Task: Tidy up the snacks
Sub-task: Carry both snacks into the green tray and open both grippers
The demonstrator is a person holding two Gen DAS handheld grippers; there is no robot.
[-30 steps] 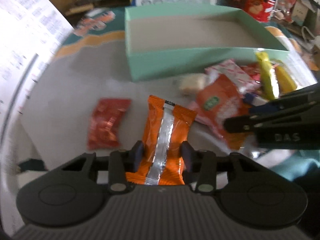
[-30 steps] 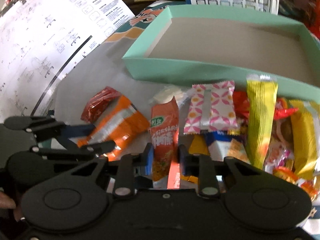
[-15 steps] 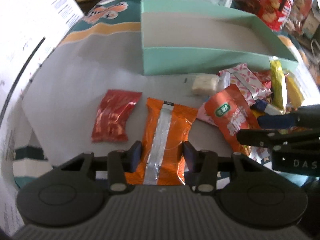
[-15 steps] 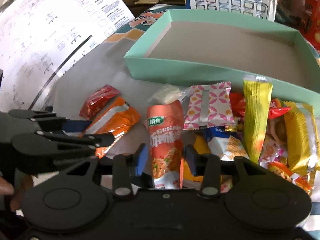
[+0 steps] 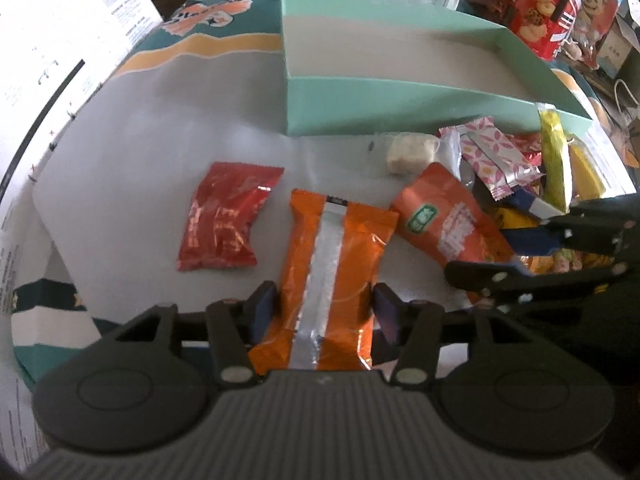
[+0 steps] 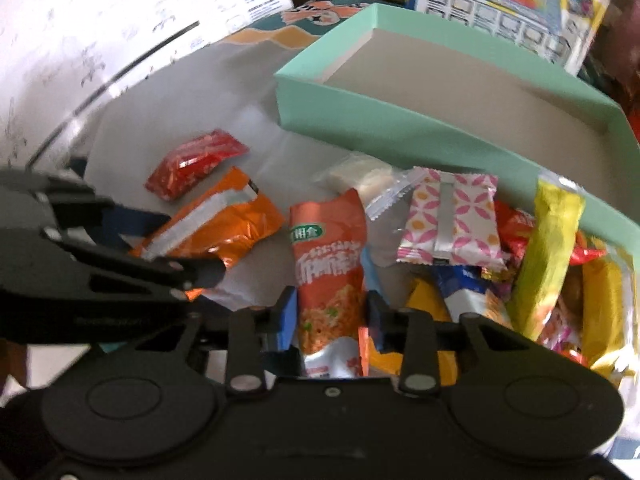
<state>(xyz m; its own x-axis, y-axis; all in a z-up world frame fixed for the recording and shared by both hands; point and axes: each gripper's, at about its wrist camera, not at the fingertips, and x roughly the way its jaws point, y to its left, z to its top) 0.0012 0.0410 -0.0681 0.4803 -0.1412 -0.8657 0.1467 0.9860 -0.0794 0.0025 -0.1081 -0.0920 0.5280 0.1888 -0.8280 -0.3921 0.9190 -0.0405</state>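
Observation:
An orange packet with a silver seam (image 5: pixel 332 248) lies flat on the grey mat. My left gripper (image 5: pixel 324 304) straddles its near end; its jaws are opening and the pads stand just off the packet's sides. An orange-red snack packet with a green logo (image 6: pixel 328 264) lies between the fingers of my right gripper (image 6: pixel 332 304). Those jaws are closing, the pads close to its edges without squeezing it. A red packet (image 5: pixel 224 216) lies to the left. The mint-green box (image 5: pixel 400 100) behind holds nothing.
A heap of snacks lies right of the grippers: a pink-patterned packet (image 6: pixel 452 220), a yellow stick (image 6: pixel 548 248), a clear-wrapped white piece (image 6: pixel 360 176). A large printed sheet (image 5: pixel 60 40) curves along the left. A red biscuit tin (image 5: pixel 536 28) and a toy box (image 6: pixel 512 4) stand behind.
My right gripper let go of its tight pinch on the orange-red packet, which now lies flatter between wider jaws. The left pads have eased off the orange packet.

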